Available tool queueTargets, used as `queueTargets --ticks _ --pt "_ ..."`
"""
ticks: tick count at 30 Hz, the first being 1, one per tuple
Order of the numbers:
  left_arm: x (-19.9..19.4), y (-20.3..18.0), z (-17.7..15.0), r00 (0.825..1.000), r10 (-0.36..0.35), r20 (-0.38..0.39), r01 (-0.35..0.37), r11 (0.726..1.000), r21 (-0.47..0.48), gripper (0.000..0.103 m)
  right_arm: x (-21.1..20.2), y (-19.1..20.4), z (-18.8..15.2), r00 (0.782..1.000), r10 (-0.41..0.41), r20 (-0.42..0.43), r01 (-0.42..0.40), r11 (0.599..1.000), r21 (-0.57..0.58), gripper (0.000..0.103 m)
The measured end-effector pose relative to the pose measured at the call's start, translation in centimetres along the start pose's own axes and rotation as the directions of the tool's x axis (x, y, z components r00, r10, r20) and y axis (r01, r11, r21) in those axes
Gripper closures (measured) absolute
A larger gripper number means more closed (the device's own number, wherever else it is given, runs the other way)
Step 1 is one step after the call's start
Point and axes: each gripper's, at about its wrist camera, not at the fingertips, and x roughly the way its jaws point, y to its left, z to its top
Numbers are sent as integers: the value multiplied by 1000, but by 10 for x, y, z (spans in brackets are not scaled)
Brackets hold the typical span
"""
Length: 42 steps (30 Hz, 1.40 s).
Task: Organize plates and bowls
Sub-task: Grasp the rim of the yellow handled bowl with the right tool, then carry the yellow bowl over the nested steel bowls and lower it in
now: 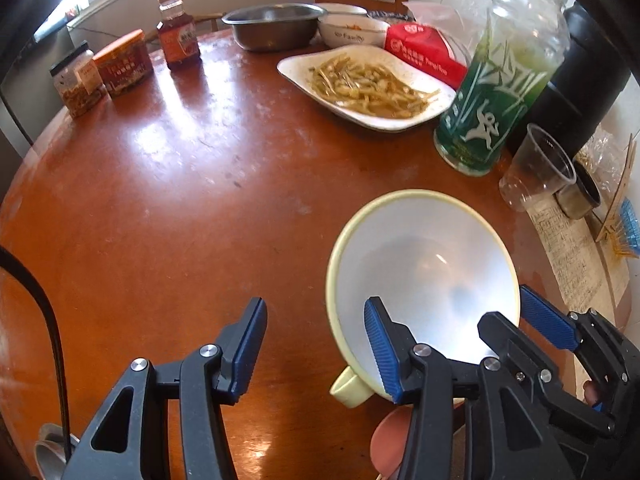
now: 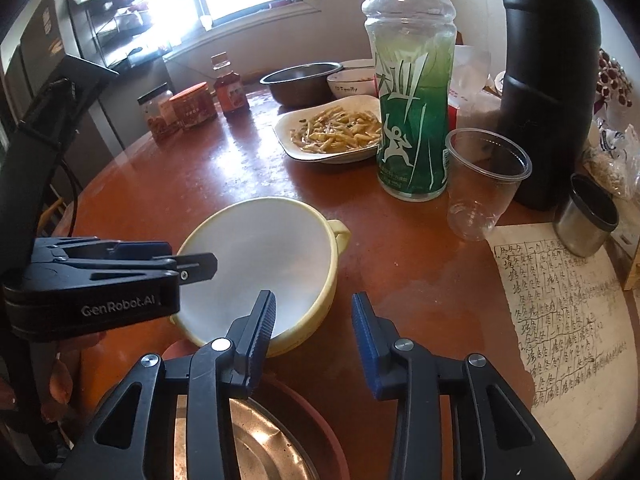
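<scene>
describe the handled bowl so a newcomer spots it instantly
On the round reddish-brown wooden table, look near the front edge, before the green-labelled plastic bottle. The pale yellow plastic bowl is empty, white inside, and unlike the other dishes has a small loop handle.

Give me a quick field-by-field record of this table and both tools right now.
surface: round brown table
target: pale yellow bowl, empty, one handle
left tool: open, astride the bowl's rim
right tool: open, astride the bowl's rim
other dishes: plate of food, steel basin, white bowl
nearby: green bottle, clear cup
</scene>
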Motion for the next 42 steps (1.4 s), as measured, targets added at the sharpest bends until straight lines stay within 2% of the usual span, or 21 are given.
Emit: queueTargets --ticks 2,5,14,18,25,30,42 --pt "5 -1 -2 999 -44 -10 44 999 -7 55 1 4 0 1000 -1 3 1 1000 -5 74" --pt "4 -4 -5 997 -72 3 72 997 2 67 2 5 1 1000 -6 9 6 1000 -7 75" --pt "-24 1 -5 994 -87 66 88 996 -1 68 -14 18 9 998 3 59 -2 1000 -20 76" --pt "-49 10 -11 990 -93 106 94 996 -7 68 -33 28 12 994 16 105 -13 999 -30 76" --pt "-99 29 -31 983 -53 178 55 998 -9 68 -63 64 20 984 57 171 -43 995 -85 76" --pt "-133 59 -49 972 -18 236 30 998 -48 68 -78 104 19 975 96 199 -69 988 -141 76" --pt "-182 141 -110 956 71 285 -28 988 -152 68 -82 204 -1 965 183 187 -126 952 -279 76"
